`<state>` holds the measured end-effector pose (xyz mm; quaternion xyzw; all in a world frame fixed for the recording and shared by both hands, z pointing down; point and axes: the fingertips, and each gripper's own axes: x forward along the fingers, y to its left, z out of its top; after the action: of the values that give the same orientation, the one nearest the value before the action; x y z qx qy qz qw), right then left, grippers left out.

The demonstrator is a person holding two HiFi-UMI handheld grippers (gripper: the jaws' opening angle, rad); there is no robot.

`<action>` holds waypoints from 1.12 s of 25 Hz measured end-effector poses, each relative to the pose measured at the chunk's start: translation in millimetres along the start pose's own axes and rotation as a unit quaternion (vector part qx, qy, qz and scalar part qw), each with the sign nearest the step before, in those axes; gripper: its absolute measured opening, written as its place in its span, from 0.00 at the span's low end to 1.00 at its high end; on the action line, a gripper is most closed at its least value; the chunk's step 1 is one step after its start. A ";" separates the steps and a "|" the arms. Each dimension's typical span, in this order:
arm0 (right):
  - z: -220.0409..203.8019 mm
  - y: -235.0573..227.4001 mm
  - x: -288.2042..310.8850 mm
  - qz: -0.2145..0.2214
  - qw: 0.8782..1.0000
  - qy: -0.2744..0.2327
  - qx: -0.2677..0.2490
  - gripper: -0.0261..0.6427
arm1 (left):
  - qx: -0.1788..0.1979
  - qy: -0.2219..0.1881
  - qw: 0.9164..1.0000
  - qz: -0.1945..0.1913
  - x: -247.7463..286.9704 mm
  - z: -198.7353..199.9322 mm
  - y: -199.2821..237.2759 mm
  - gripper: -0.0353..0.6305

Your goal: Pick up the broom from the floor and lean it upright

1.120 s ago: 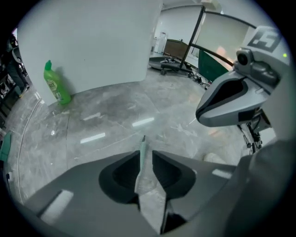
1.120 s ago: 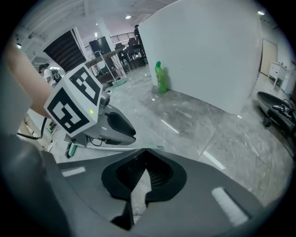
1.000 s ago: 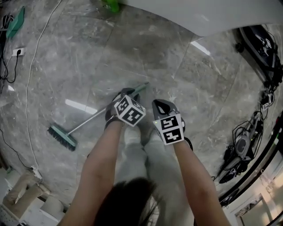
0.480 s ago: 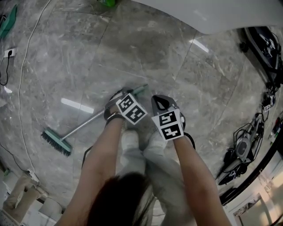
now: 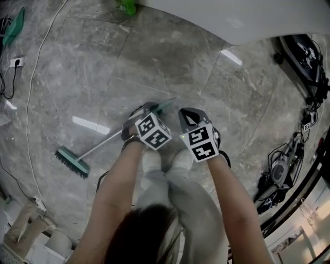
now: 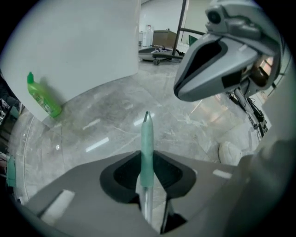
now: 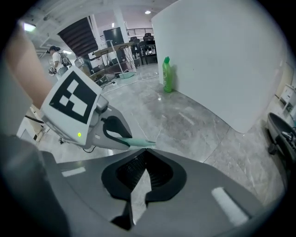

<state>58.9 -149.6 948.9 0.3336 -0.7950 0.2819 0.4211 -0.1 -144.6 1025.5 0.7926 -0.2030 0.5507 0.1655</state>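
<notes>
Left gripper view showed the left gripper [image 6: 147, 159] with its jaws closing on the broom [image 6: 146, 139]. The pale green grip sleeve stood between the dark pads, its pointed tip poking out past them and bare metal shaft running back beneath. In the right gripper view the right gripper [image 7: 147, 155] had its pads drawn together at the tips with nothing between them, and it hung just beside the broom's green end without touching it.

From the head view both tools pointed steeply down ahead of the person's shoes [image 5: 152, 159]. The broom lay slantwise across the grey marble floor [image 5: 170, 56], its brush head [image 5: 72, 161] resting down at the left and its grip end in the left jaws. Farther off, a white cable [image 5: 37, 93] trailed over the tiles. A green bottle [image 5: 127, 6] stood at the foot of the white wall [image 5: 242, 18].

The hold looked risky to me. It sat almost at the very end of a round, smooth handle, so the long shaft and brush head would likely lever against the pads as it rose. The handle might twist or slide out unless the free tool took a second grip. Once propped, the brush head could skate on the polished tiles, or the broom might knock the bottle if it were leaned there.
</notes>
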 end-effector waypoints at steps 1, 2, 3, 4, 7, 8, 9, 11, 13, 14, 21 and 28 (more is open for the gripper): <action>4.2 -3.0 -7.3 -0.004 1.000 -0.003 0.000 0.04 | -0.003 -0.013 1.000 0.006 -9.9 9.4 5.4 0.18; 9.7 -6.4 -15.3 -0.008 1.000 -0.010 0.002 0.04 | -0.008 -0.024 1.000 0.011 -20.1 18.8 11.1 0.18; 16.2 -10.1 -24.0 -0.012 1.000 -0.018 0.005 0.04 | -0.013 -0.035 0.999 0.016 -30.3 27.8 16.8 0.18; 23.9 -13.9 -33.0 -0.015 0.999 -0.028 0.007 0.04 | -0.020 -0.046 0.999 0.022 -40.8 36.8 22.9 0.18; 54.5 -25.5 -60.6 -0.022 0.998 -0.057 0.007 0.04 | -0.037 -0.084 0.995 0.042 -76.7 67.5 46.7 0.18; 67.0 -29.1 -69.8 -0.023 0.997 -0.068 0.005 0.04 | -0.041 -0.097 0.993 0.049 -89.6 78.2 55.6 0.18; 79.7 -31.9 -78.8 -0.024 0.997 -0.078 0.002 0.04 | -0.046 -0.108 0.991 0.056 -102.5 88.2 64.3 0.18; 103.1 -36.0 -95.7 -0.024 0.995 -0.097 -0.005 0.04 | -0.056 -0.125 0.988 0.068 -127.0 105.0 79.6 0.18; 122.4 -37.3 -112.0 -0.024 0.994 -0.110 -0.012 0.04 | -0.064 -0.138 0.985 0.079 -149.3 118.8 90.9 0.18; 130.6 -36.7 -120.1 -0.023 0.993 -0.113 -0.015 0.04 | -0.067 -0.143 0.984 0.082 -159.5 124.7 94.8 0.18; 180.2 -28.6 -173.2 -0.016 0.989 -0.145 -0.039 0.04 | -0.088 -0.175 0.975 0.103 -220.7 156.3 117.0 0.18; 208.2 -20.1 -216.9 -0.007 0.985 -0.167 -0.046 0.04 | -0.105 -0.199 0.967 0.122 -273.6 184.4 138.4 0.18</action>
<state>65.9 -250.3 665.0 0.3617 -0.8638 0.1822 0.2999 -6.4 -315.5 711.2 0.8335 -0.3837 0.3735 0.1359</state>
